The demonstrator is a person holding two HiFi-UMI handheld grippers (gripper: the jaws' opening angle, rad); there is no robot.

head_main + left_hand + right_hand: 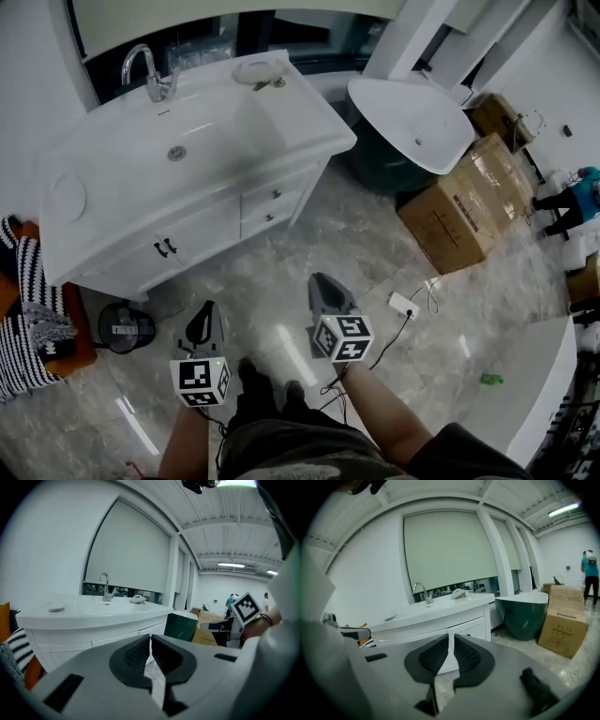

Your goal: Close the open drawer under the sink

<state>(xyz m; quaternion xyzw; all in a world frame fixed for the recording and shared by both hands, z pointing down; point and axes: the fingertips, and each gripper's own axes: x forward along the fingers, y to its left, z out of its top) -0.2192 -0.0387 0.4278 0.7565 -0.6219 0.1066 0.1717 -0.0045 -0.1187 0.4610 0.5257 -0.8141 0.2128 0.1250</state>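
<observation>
Left claw [150, 638] and right claw [451, 638] — both all but closed, empty — face the vanity [202, 230].

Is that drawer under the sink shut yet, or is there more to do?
It looks done: both drawer fronts under the sink sit flush with the cabinet. Nothing is in hand: the left tool and right tool hang over the floor, away from the cabinet, jaws together and empty. Nothing seems left to do.
</observation>
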